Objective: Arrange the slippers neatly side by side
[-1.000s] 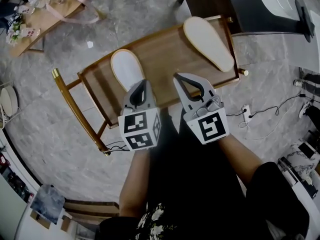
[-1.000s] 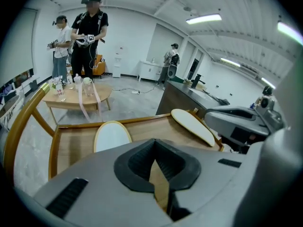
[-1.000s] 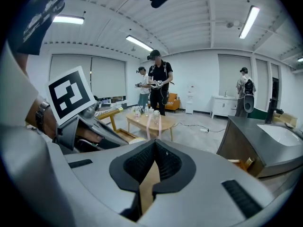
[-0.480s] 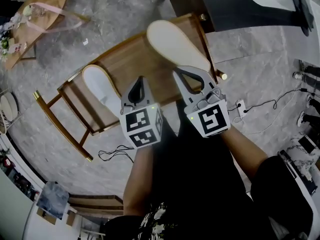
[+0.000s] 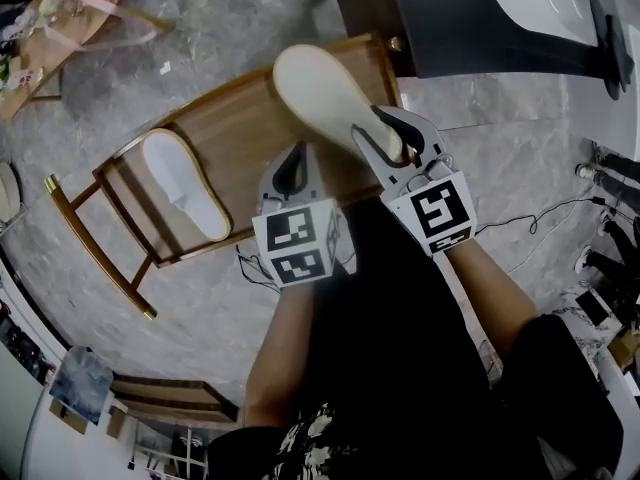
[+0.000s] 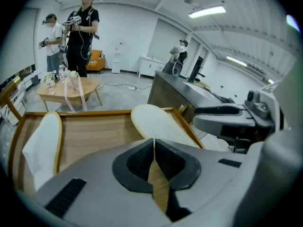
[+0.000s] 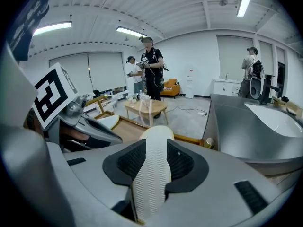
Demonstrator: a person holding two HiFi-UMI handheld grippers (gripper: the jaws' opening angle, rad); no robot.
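A cream slipper (image 5: 320,93) lies sole-up on the right part of a wooden rack (image 5: 245,133); its ribbed sole shows in both gripper views (image 6: 158,124) (image 7: 158,134). A white slipper (image 5: 185,183) (image 6: 40,145) lies upright at the rack's left end. My right gripper (image 5: 385,133) (image 7: 155,148) has just been opening its jaws, and they stand open with the cream slipper's heel between them. Just left of that heel, my left gripper (image 5: 297,158) (image 6: 154,143) hangs over the rack's near edge, shut and empty.
A dark counter (image 5: 470,18) with a sink (image 7: 270,117) stands close behind the rack on the right. A small wooden table (image 5: 70,3) with pink ribbon is at the far left. Cables (image 5: 540,218) run over the grey floor. People (image 6: 80,32) stand further back.
Both grippers moved forward over the rack. The right gripper reached the cream slipper's heel and its jaws opened around it. The left gripper stayed shut.
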